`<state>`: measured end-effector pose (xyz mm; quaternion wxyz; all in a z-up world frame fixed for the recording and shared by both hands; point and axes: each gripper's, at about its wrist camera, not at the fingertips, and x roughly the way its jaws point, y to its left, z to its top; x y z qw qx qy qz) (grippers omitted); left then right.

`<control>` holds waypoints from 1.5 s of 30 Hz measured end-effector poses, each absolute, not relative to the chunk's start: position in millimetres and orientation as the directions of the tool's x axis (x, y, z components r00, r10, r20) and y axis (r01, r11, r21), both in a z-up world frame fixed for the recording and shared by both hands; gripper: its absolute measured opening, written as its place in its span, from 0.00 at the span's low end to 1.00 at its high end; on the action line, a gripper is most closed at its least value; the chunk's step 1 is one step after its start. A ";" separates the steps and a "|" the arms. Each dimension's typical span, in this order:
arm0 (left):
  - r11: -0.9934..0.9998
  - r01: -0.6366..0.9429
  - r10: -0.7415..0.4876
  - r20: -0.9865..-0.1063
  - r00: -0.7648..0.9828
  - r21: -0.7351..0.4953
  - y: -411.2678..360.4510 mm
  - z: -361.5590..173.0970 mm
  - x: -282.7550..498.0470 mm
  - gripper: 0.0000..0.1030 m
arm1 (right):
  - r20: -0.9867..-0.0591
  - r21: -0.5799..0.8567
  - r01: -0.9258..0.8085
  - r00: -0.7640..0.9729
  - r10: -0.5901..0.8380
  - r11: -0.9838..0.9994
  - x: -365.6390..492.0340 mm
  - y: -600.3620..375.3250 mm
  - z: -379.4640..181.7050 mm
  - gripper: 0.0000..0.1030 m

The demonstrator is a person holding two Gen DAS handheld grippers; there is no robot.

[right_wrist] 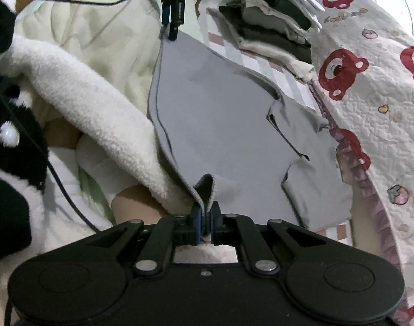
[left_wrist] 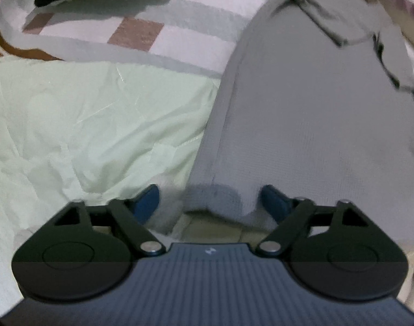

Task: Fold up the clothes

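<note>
R gripper (right_wrist: 205, 218) pinching grey garment (right_wrist: 228, 125) hem, L gripper (left_wrist: 210, 199) open

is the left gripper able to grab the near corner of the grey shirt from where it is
Probably yes. The left gripper is open with the hem corner of the grey shirt lying between its fingers, and nothing covers that edge. The right gripper is shut on another corner of the shirt, well clear of it.
</note>
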<state>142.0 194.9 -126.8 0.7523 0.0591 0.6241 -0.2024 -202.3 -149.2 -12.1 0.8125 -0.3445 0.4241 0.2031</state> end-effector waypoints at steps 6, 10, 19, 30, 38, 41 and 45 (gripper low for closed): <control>0.884 0.397 -0.353 -0.911 0.215 -0.248 204.8 -99.7 135.8 0.08 | -0.792 -0.248 -0.569 0.586 0.174 0.784 -190.9 -175.6 6.5 0.06; 0.889 0.350 -0.423 -0.821 0.383 -0.294 222.3 -72.2 141.8 0.08 | -0.676 -0.208 -0.451 0.708 0.206 0.868 -178.3 -213.6 26.8 0.06; 0.911 0.403 -0.309 -0.786 0.536 -0.083 179.0 -53.4 133.6 0.08 | -0.673 -0.055 -0.387 0.695 0.252 0.920 -167.4 -231.3 27.4 0.06; 0.936 0.286 -0.342 -0.714 0.611 -0.204 101.3 -32.2 212.9 0.09 | -0.532 -0.057 0.003 0.846 -0.033 0.998 -22.8 -326.3 17.0 0.06; 0.937 0.348 -0.256 -0.683 0.684 -0.002 29.0 -52.4 232.6 0.09 | -0.609 0.008 0.204 0.778 -0.157 0.979 41.2 -395.5 -36.0 0.06; 0.933 0.358 -0.241 -0.673 0.699 0.038 15.2 -66.6 242.7 0.09 | -0.604 0.053 0.232 0.782 -0.154 0.971 35.8 -418.4 -30.4 0.06; 0.927 0.375 -0.261 -0.680 0.685 0.022 -14.7 -69.8 271.6 0.08 | -0.619 0.077 0.231 0.773 -0.135 0.970 47.8 -439.5 -38.5 0.06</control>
